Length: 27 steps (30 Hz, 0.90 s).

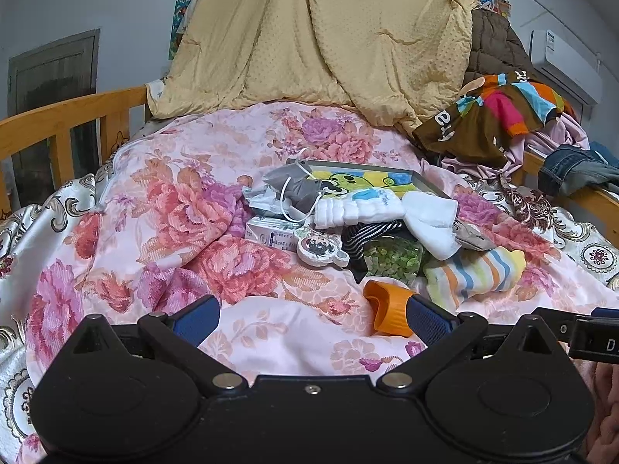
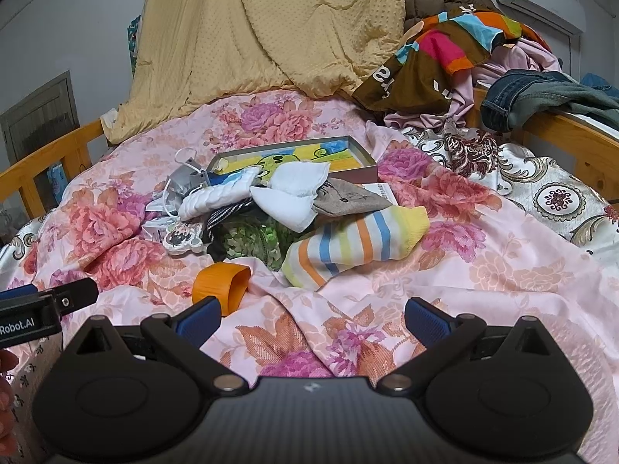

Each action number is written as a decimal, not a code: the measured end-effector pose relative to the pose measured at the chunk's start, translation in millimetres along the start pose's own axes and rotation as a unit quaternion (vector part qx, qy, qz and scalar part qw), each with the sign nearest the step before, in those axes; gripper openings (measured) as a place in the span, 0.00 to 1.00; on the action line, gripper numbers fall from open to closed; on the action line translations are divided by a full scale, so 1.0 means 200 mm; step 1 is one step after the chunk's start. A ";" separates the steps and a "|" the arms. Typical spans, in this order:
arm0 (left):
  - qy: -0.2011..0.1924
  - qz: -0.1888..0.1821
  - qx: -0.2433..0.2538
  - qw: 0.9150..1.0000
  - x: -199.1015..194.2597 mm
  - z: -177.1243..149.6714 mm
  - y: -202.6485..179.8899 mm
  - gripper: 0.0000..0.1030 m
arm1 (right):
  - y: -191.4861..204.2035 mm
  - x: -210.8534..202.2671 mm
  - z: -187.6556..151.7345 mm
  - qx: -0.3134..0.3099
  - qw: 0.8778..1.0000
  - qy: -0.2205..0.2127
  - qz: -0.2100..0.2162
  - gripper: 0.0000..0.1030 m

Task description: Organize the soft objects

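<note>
A heap of small items lies on the pink floral bedspread. In it are a striped pastel sock, a white sock, a white-and-blue knitted sock, a grey-beige cloth, a black-and-white striped cloth and a bag of green pieces. An orange plastic ring lies nearest. My left gripper is open, its right finger beside the orange ring. My right gripper is open over bare bedspread, short of the heap.
A framed cartoon picture lies behind the heap, with a grey mask, a small carton and a cartoon keychain. A yellow quilt hangs at the back. Clothes and jeans pile on the right by the wooden bed rail.
</note>
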State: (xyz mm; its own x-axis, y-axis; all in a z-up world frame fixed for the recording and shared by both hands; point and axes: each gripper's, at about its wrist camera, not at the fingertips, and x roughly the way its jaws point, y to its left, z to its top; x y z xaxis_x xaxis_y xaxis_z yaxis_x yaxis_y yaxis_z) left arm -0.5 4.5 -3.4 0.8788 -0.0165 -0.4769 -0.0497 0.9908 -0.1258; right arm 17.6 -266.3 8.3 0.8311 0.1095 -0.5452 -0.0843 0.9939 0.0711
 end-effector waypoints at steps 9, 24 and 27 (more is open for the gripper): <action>0.001 -0.002 -0.007 1.000 0.00 -0.01 0.00 0.99 | 0.00 0.00 0.00 0.002 1.000 -0.001 0.001 1.00; 0.001 -0.010 -0.019 1.000 0.01 -0.01 0.01 0.99 | 0.01 0.01 -0.01 0.005 1.000 0.003 0.003 1.00; 0.000 -0.007 -0.019 1.000 0.01 -0.02 0.01 0.99 | 0.01 0.01 -0.02 0.007 1.000 0.006 0.004 1.00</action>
State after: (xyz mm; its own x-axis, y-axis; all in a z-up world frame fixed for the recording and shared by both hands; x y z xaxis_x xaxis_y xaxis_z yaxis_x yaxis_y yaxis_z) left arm 0.0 6.5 -7.7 0.8797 -0.0309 -0.4745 -0.0548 0.9846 -0.1658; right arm 17.5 -263.2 4.4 0.8242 0.1182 -0.5539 -0.0841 0.9927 0.0867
